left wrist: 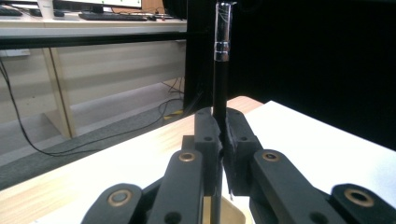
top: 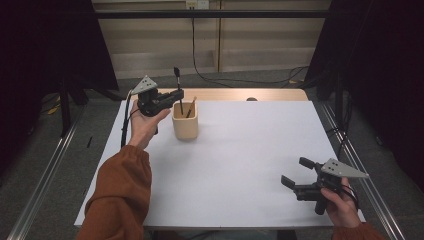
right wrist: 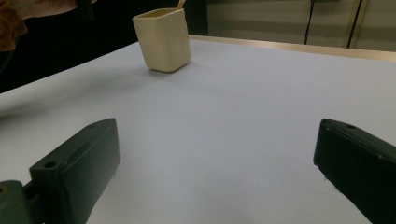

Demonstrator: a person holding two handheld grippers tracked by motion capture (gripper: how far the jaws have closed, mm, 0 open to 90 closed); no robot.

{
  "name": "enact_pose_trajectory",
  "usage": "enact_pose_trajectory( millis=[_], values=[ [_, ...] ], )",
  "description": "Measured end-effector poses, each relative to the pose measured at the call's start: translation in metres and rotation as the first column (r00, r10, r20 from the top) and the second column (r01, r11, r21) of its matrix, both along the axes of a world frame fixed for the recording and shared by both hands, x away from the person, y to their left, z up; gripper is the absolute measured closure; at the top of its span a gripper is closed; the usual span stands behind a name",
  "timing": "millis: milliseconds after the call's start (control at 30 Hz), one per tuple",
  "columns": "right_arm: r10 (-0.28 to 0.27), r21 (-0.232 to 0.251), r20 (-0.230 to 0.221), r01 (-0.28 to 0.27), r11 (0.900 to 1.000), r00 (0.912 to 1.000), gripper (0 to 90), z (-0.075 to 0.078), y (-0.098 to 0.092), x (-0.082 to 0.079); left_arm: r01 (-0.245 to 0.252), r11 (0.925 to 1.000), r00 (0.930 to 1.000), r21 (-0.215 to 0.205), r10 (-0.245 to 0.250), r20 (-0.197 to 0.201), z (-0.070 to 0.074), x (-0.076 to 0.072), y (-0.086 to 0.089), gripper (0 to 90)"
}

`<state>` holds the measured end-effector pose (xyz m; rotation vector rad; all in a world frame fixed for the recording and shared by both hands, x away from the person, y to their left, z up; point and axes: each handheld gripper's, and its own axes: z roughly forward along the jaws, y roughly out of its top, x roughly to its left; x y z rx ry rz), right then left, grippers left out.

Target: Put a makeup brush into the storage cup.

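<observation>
Seen from above: white desk with a beige cup standing toward its far left. Left gripper, held in a raised hand with a rust-orange sleeve, poised just beside and above the cup, jaws clamped on an upright black pen whose lower end dips into the cup. Wooden stick leaning inside the same cup. Right gripper low at the near right corner, jaws spread apart, nothing between them.

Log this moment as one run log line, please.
left gripper: shut on black pen, upright over beige cup | right gripper: open, idle | wooden pencil: in cup
</observation>
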<state>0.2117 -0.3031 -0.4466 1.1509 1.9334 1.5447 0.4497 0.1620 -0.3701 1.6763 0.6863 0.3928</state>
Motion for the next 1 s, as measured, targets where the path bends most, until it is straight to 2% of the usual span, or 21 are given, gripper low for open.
enact_pose_trajectory(
  millis=[33,100,600,833,1000],
  values=[
    [-0.003,0.000,-0.001,0.003,1.000,1.0000,0.0,0.000,0.000,0.000,0.001,0.9999,1.0000,0.011,-0.001,0.001,-0.002,0.000,-0.001,85.5],
    [-0.002,0.000,0.000,0.002,1.000,1.0000,0.0,0.000,0.000,0.000,0.004,1.0000,1.0000,0.003,-0.004,-0.005,-0.005,0.001,-0.002,85.5],
    [0.001,-0.002,-0.003,-0.001,1.000,1.0000,0.0,0.000,0.001,0.000,0.011,0.9996,0.9995,0.027,-0.010,-0.031,-0.025,0.000,-0.004,85.6],
    [0.005,-0.008,-0.002,-0.005,1.000,1.0000,0.0,-0.001,0.001,0.000,0.007,0.9992,0.9983,0.039,-0.005,-0.058,-0.036,-0.001,-0.004,85.5],
    [0.003,-0.006,-0.002,-0.003,1.000,1.0000,0.0,-0.001,0.001,0.000,0.006,0.9987,0.9988,0.051,-0.004,-0.049,-0.037,0.000,-0.003,85.5]
  ],
)
